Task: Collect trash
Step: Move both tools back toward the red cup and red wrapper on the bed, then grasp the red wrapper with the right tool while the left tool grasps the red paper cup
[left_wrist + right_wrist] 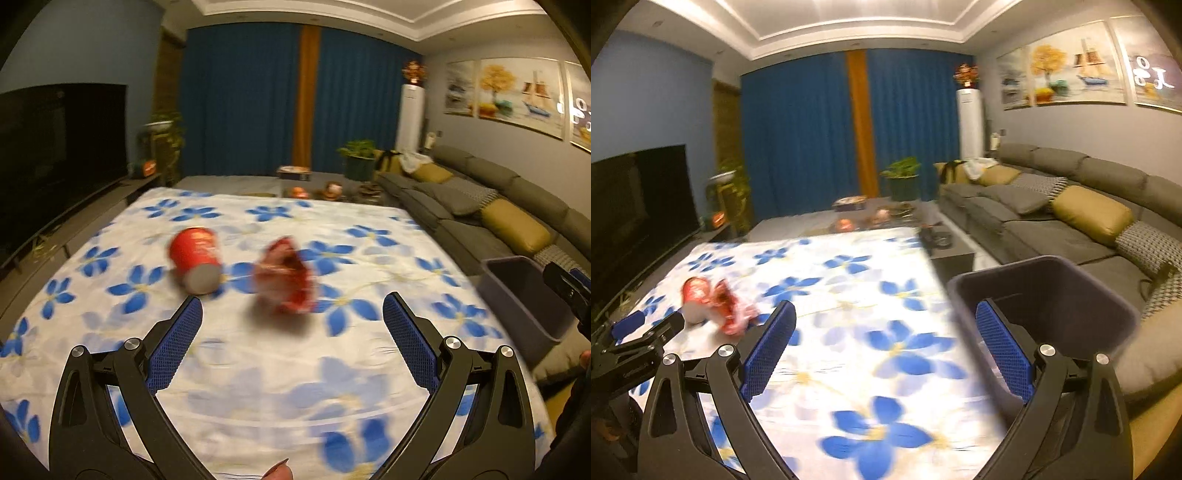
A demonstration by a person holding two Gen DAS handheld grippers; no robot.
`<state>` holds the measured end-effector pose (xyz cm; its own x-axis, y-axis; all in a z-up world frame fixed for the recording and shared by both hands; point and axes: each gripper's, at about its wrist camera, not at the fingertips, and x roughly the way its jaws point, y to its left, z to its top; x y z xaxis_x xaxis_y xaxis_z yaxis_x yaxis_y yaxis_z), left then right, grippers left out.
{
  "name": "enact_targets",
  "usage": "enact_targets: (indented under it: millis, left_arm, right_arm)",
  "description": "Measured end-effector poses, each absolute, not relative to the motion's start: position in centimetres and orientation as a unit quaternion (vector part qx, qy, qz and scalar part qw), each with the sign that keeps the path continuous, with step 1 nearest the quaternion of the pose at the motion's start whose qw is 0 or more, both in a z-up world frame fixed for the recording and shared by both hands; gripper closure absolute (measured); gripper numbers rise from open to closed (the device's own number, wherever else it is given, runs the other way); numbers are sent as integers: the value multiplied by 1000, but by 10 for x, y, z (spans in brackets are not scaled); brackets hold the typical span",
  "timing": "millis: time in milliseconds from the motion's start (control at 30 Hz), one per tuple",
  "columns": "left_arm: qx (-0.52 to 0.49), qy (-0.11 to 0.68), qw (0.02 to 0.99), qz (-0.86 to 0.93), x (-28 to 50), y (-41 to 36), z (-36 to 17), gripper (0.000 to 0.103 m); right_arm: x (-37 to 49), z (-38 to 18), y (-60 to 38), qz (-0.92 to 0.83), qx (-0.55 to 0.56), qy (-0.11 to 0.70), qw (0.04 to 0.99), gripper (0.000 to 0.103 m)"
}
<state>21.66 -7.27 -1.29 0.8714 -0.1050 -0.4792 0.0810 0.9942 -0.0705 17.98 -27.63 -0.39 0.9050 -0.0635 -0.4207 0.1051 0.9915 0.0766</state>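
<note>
Your left tongs [291, 317] (spread, empty) are nearer: the wrapper [286, 280] lies just ahead, the can [197, 258] ahead-left on its side; right tongs [886, 328] spread too.

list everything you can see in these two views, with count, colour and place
can: 1, red, lying on its side on the tablecloth
wrapper: 1, red, crumpled, right of the can
bin: 1, dark grey, off the table's right edge
tablecloth: 1, white with blue flowers, over the table
sofa: 1, grey with mustard cushions, right wall
television: 1, black, left
curtains: blue, far wall
left gripper: 1, black, blue pads, open, empty
right gripper: 1, same, open, empty
</note>
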Motion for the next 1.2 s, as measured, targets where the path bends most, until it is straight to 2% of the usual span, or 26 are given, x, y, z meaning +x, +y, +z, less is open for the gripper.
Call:
enact_targets:
  millis: [467, 800, 1000, 1133, 1200]
  left_arm:
    - [-69, 246, 964, 69, 260, 55, -18, 7]
    - [-85, 248, 962, 78, 290, 70, -20, 7]
    - [-80, 248, 962, 74, 306, 67, -25, 7]
    - [-78, 252, 962, 69, 314, 63, -29, 7]
    - [-78, 255, 961, 67, 318, 61, -31, 7]
  right_arm:
    - [269, -32, -153, 54, 31, 260, 964, 8]
    - [339, -59, -108, 61, 16, 296, 953, 9]
    - [363, -75, -99, 61, 8, 319, 946, 15]
    - [374, -86, -97, 63, 6, 346, 936, 32]
    - [377, -88, -100, 63, 13, 352, 934, 32]
